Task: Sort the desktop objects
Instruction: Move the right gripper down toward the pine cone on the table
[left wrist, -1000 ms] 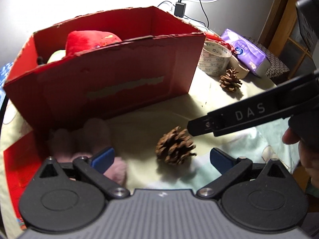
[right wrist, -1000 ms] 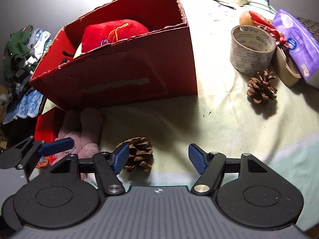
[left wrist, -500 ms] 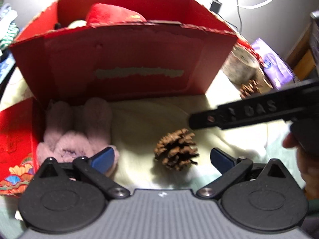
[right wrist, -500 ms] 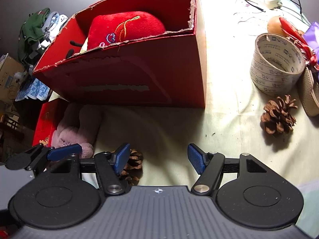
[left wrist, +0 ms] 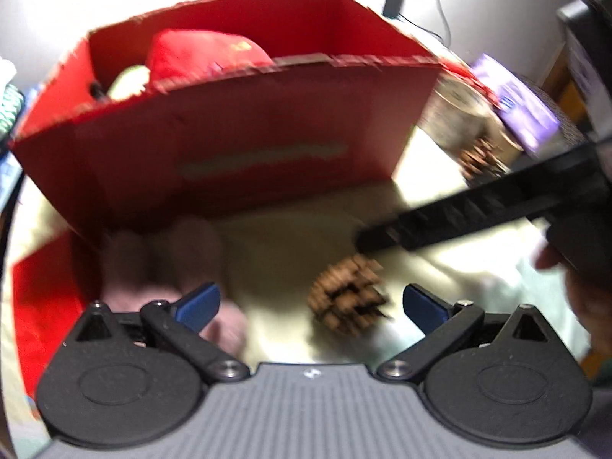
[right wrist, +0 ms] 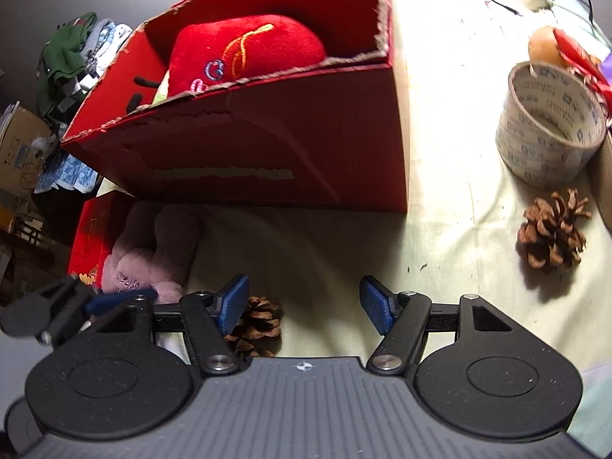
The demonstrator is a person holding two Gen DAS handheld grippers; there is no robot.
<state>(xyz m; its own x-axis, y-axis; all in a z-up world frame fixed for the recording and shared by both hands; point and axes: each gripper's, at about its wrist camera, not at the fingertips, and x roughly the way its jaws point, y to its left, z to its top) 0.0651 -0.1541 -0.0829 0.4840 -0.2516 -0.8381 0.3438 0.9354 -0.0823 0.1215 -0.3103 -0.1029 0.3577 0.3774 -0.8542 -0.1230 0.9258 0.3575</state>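
Observation:
A red cardboard box (left wrist: 237, 145) (right wrist: 267, 153) stands on the pale cloth with a red plush (right wrist: 244, 49) inside. A pine cone (left wrist: 348, 298) lies between the open fingers of my left gripper (left wrist: 311, 304). It also shows in the right wrist view (right wrist: 256, 325), behind the left finger of my open, empty right gripper (right wrist: 306, 302). A pink plush (left wrist: 168, 264) (right wrist: 149, 256) lies in front of the box at left. A second pine cone (right wrist: 550, 233) lies at right. The left wrist view is blurred.
A roll of tape (right wrist: 550, 126) stands right of the box, with a purple tissue pack (left wrist: 516, 103) and red-wrapped items behind it. A flat red packet (right wrist: 91, 237) lies at the left table edge. Cables and a charger (left wrist: 394, 0) lie at the back.
Both grippers have moved closer to the box and a little left. The near pine cone now sits lower between the left gripper's fingers. The jaws have stayed open.

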